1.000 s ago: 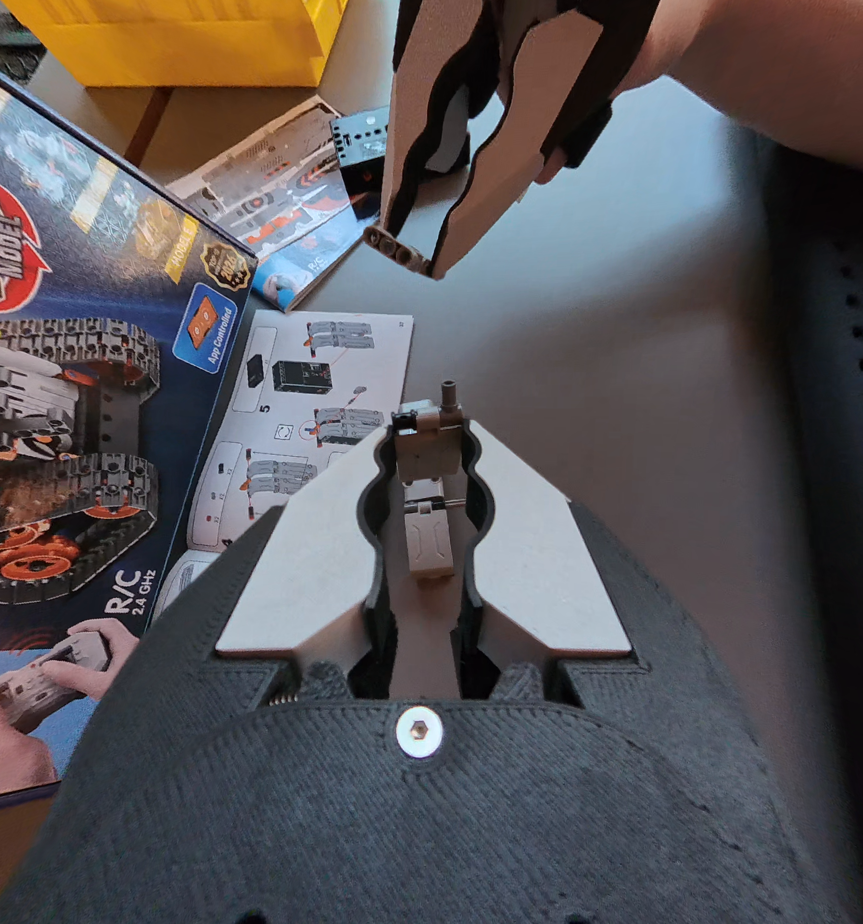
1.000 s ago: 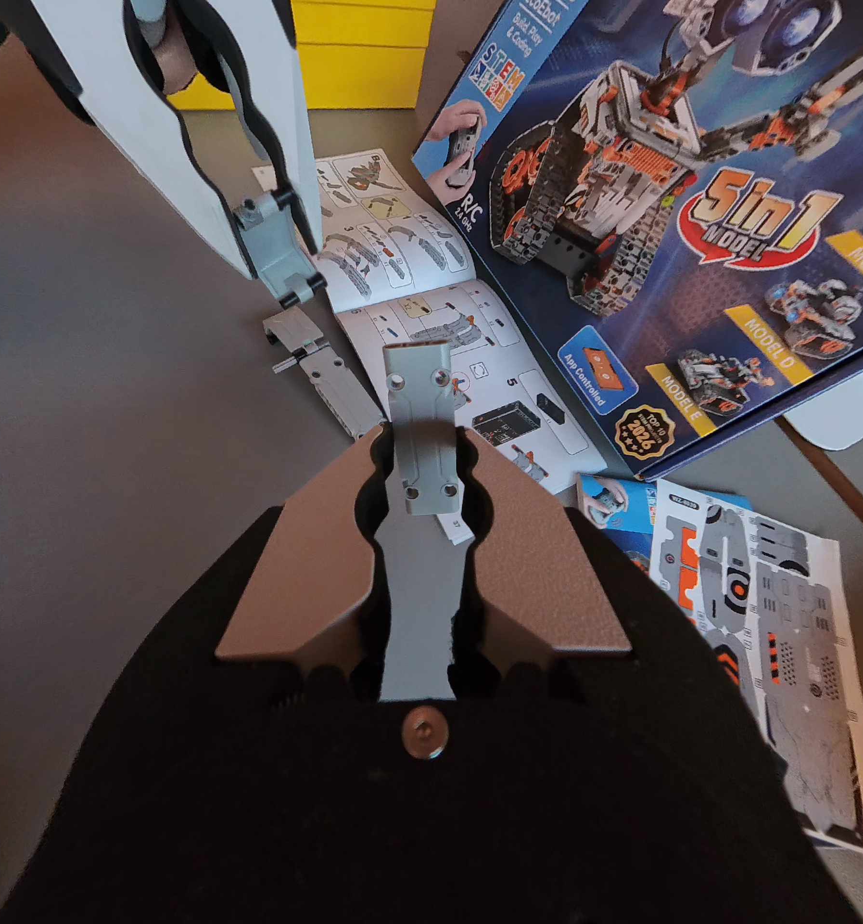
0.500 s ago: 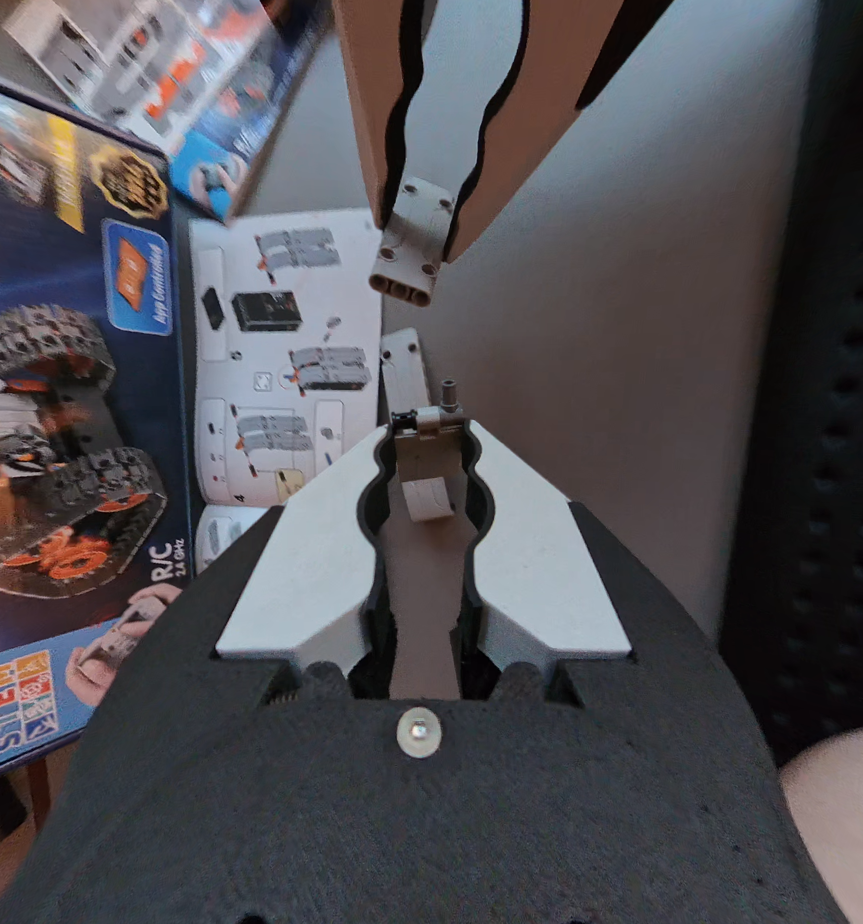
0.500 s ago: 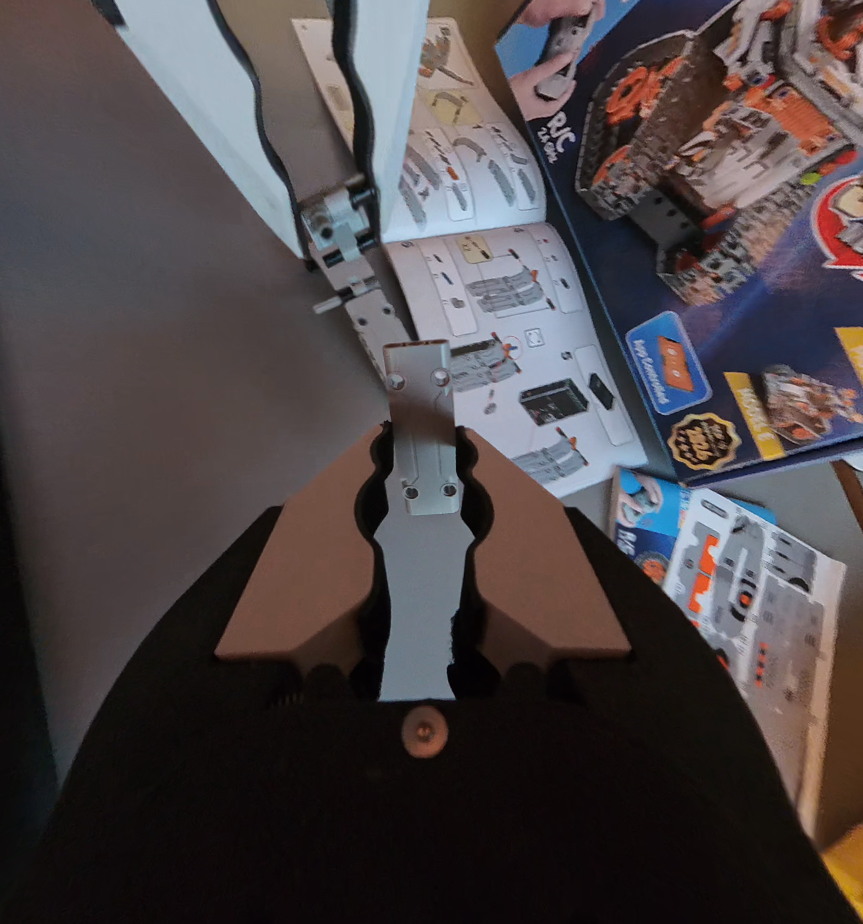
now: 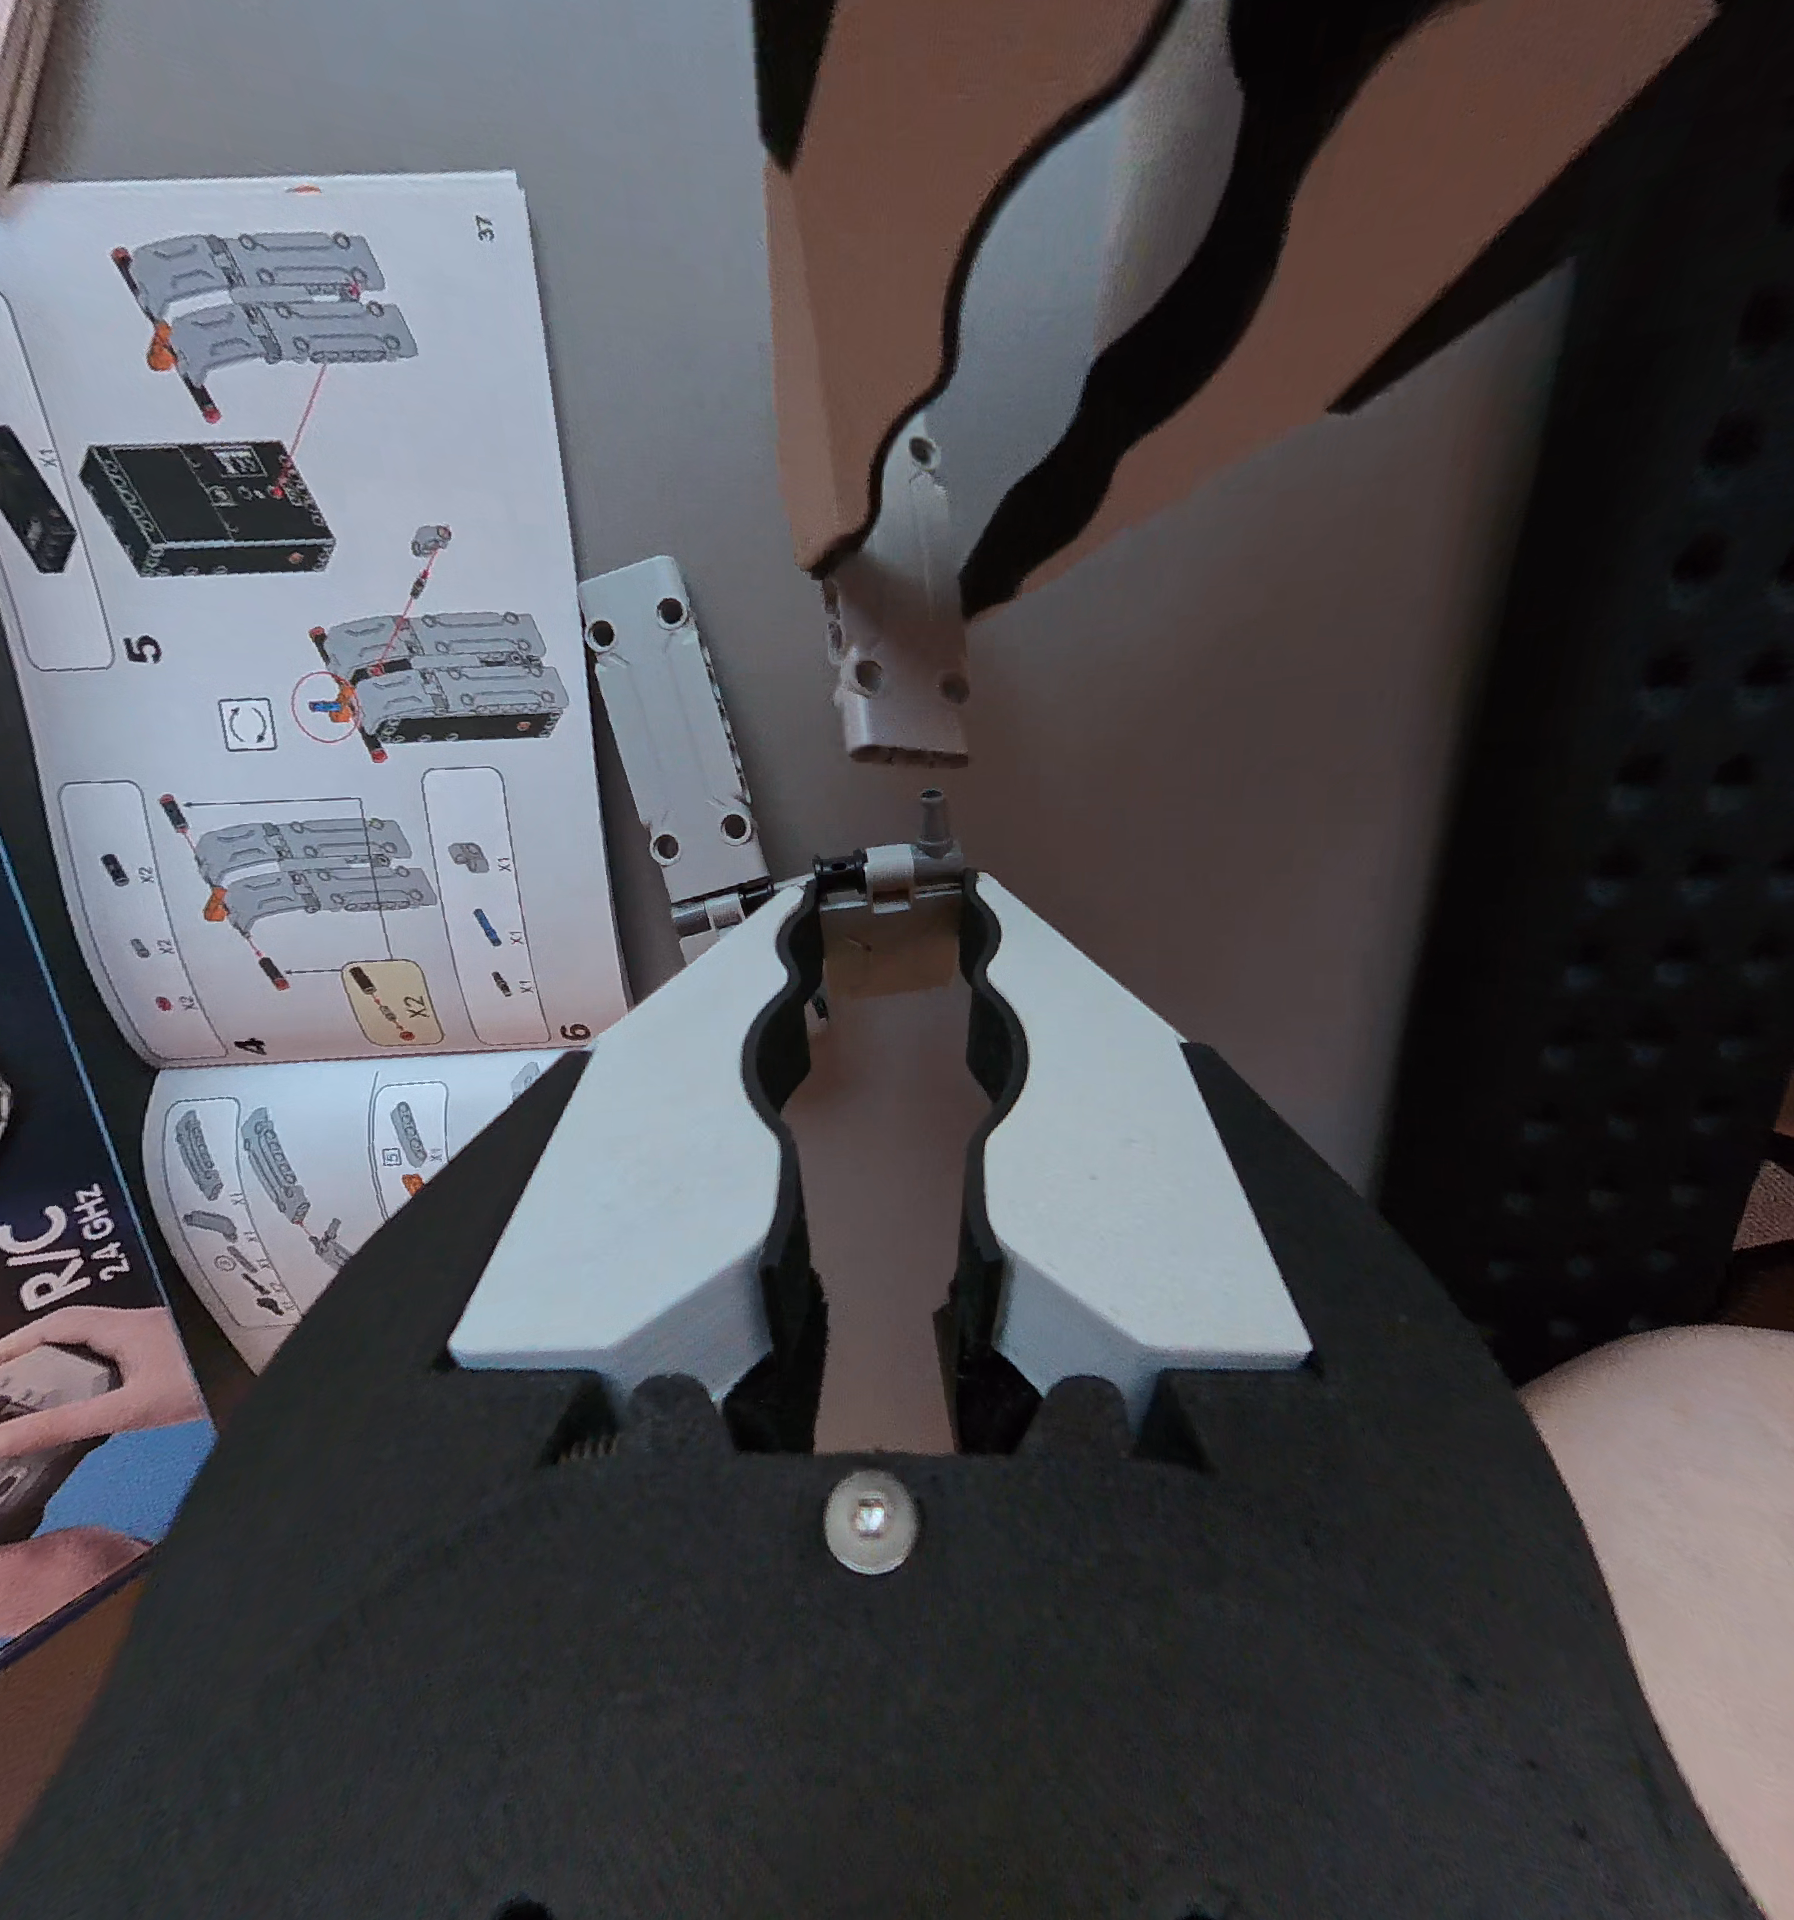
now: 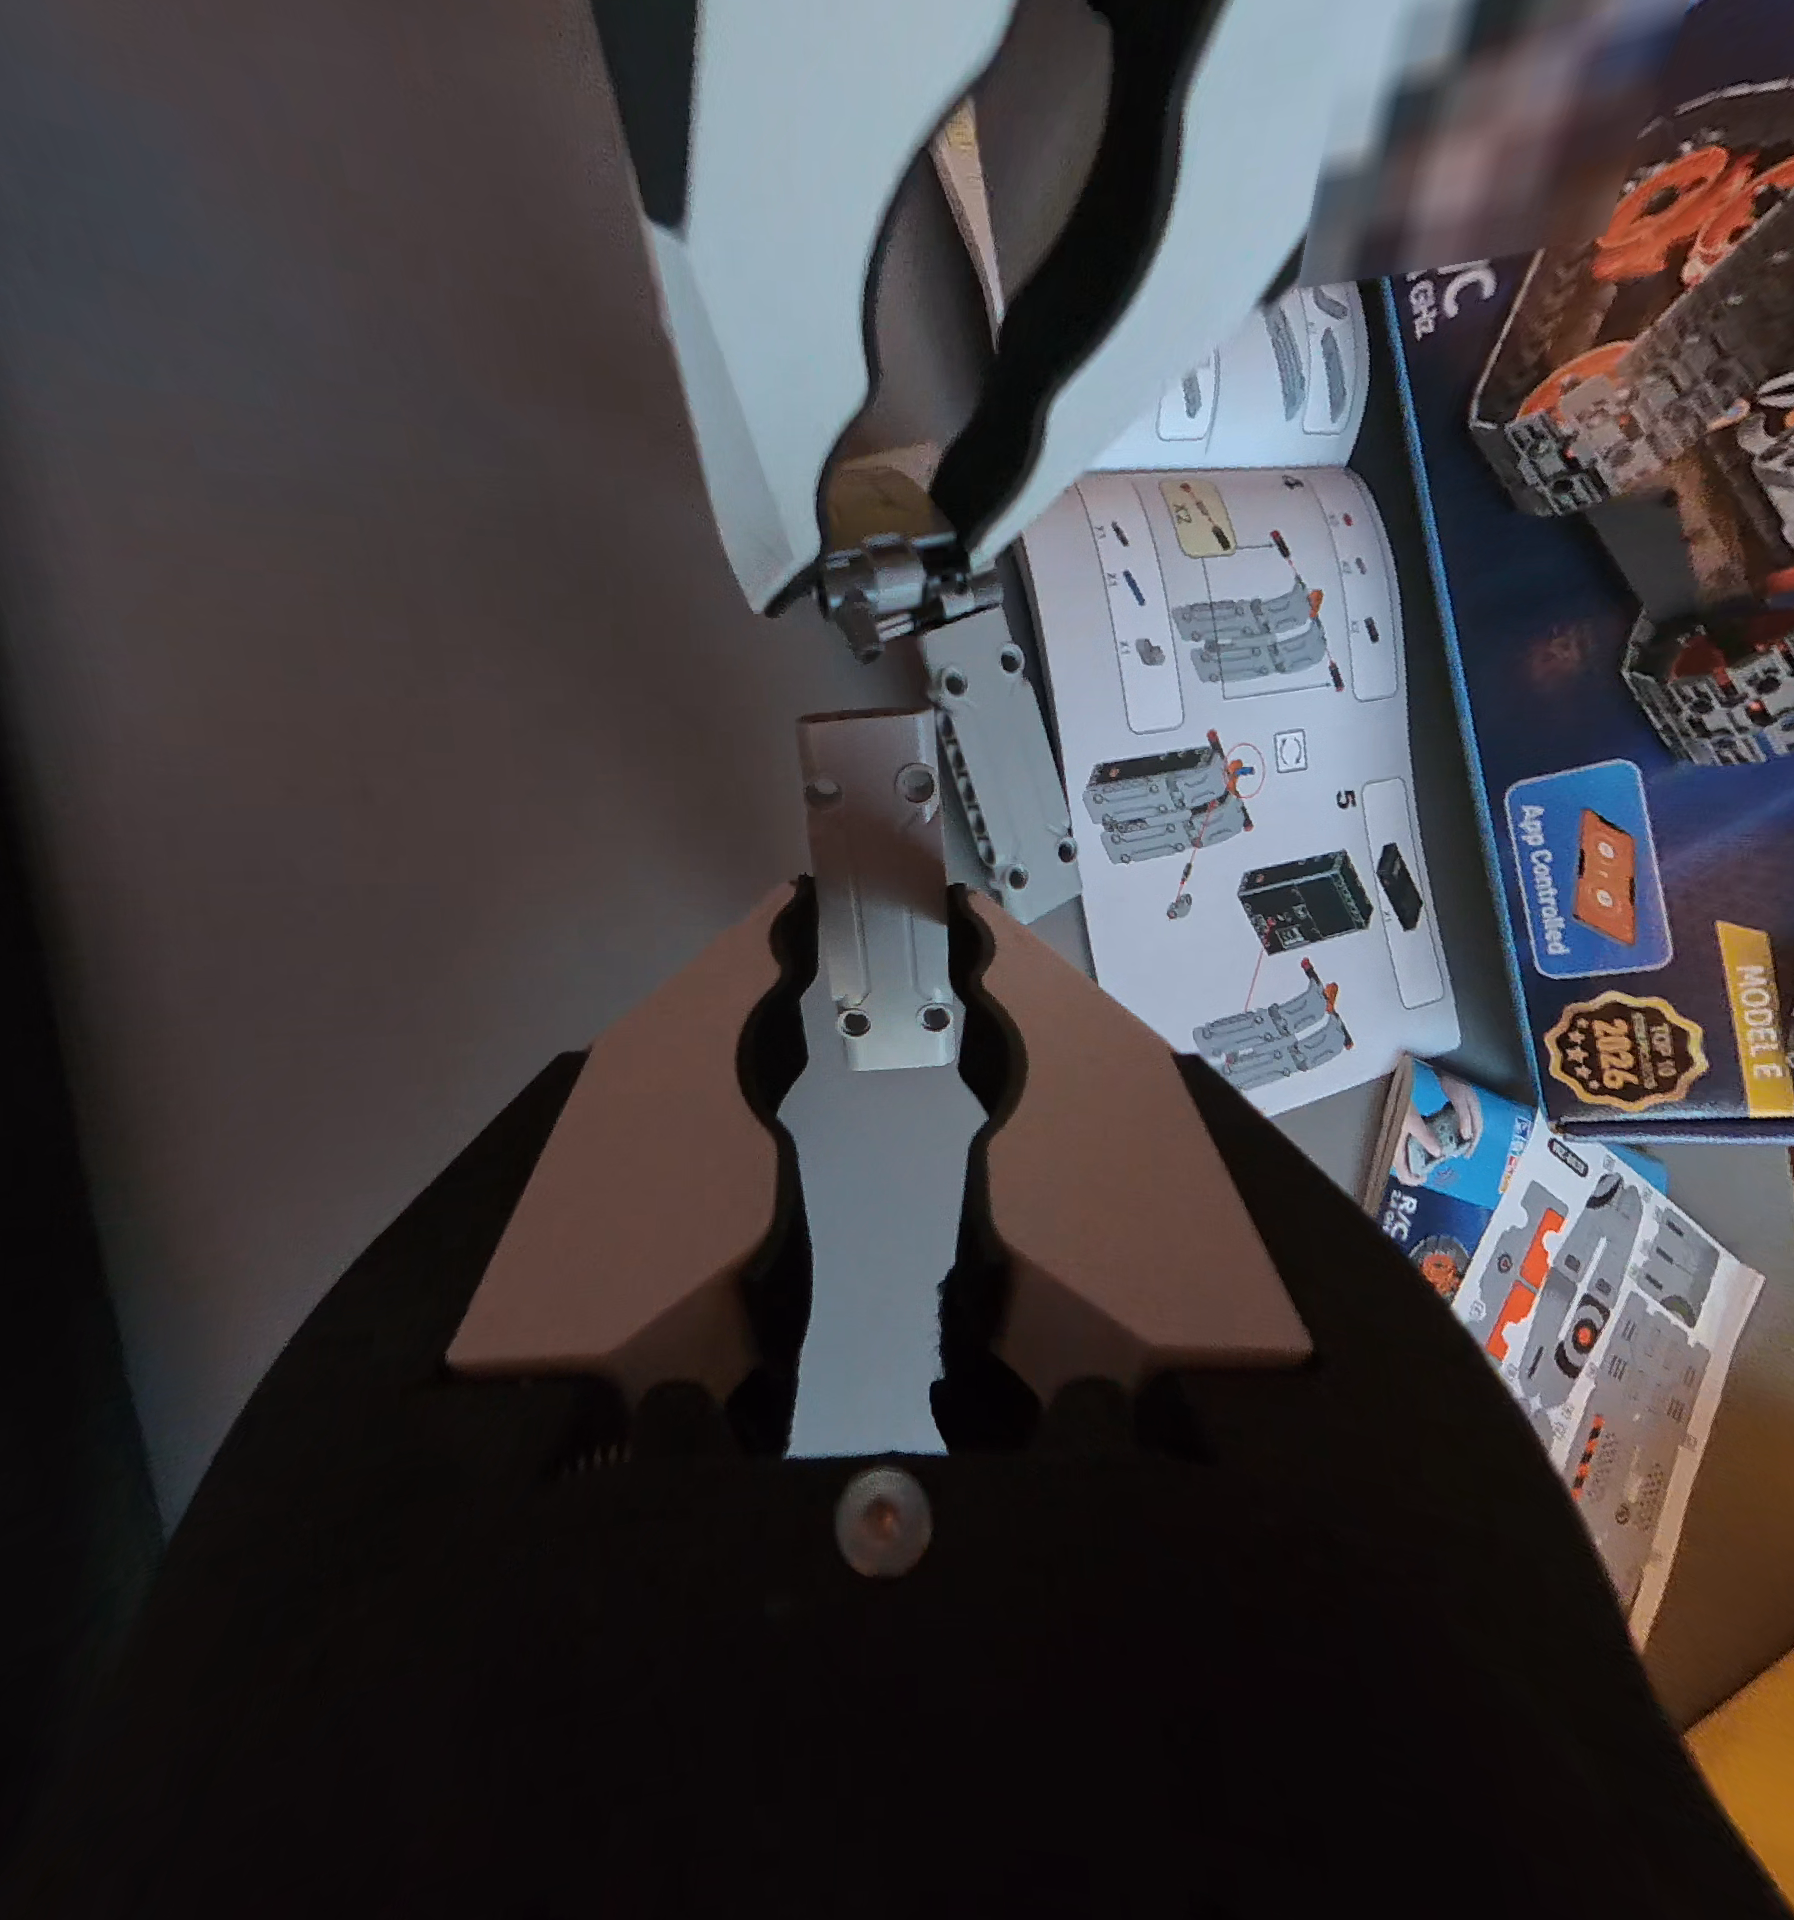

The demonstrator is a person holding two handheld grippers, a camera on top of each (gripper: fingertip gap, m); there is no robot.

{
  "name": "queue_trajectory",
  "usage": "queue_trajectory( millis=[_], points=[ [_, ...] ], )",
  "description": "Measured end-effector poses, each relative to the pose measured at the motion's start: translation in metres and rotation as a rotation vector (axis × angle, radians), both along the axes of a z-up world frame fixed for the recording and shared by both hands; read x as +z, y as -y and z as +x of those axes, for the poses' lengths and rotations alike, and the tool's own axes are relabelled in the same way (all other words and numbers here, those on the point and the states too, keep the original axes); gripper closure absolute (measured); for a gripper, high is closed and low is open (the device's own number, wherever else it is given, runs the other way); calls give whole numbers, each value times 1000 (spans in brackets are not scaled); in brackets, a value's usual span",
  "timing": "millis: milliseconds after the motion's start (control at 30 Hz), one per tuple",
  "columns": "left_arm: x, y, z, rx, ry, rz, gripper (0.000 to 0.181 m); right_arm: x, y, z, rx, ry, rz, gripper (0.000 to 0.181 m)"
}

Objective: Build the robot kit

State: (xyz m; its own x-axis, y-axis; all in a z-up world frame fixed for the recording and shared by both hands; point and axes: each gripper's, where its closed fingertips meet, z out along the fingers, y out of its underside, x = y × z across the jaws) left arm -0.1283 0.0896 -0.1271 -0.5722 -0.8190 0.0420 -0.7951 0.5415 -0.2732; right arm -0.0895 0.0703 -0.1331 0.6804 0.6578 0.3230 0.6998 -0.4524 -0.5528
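Note:
My left gripper [image 5: 891, 902] is shut on a small grey connector piece [image 5: 888, 871] with a black pin and an upright grey peg. My right gripper [image 5: 893, 582] comes in from above, shut on a grey panel piece [image 5: 903, 696] whose free end hangs just above the peg, a small gap apart. In the right wrist view my right gripper [image 6: 877, 902] holds the same panel [image 6: 872, 831], pointing at the connector piece [image 6: 888, 597] in my left gripper [image 6: 888, 577]. A second grey panel [image 5: 675, 727] lies loose on the grey table beside them.
An open instruction booklet [image 5: 249, 582] lies left of the loose panel, with a blue toy box [image 6: 1651, 623] beyond it. A sticker sheet [image 6: 1599, 1330] and a yellow object [image 6: 1786, 1766] lie nearer the table edge. A dark perforated surface [image 5: 1651, 727] borders the table. There is about 5 cm between the tips of the two grippers. It is some 40 cm from my right tips to the yellow object [image 6: 1786, 1766].
Both grippers have come closer together and lower over the table. The panel's end now hangs right above the connector's peg. Both holds are unchanged.

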Motion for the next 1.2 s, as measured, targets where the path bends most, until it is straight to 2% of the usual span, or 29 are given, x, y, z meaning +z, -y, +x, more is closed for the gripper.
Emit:
queue_trajectory(
  millis=[133, 467, 833, 967, 1067, 1200],
  points=[
    [-7, -1, -2, -8, -34, 26, 157, 7, -1, -6, 3, -30, 32, 158],
    [1, -3, 0, 5, 9, 16, 157, 25, -3, -8, -17, -190, 83, 158],
    [5, -9, -2, 21, 33, 1, 157, 56, -4, -16, 22, -496, 149, 158],
    [13, -9, -8, 18, 54, -45, 157, 51, -5, -6, 1, -456, 141, 159],
    [29, -32, -25, 99, 100, -51, 157, 55, -8, 8, -34, -420, 191, 158],
    [69, -85, -61, 360, 247, 8, 157, 62, -19, 53, -159, -246, 350, 158]
  ],
)
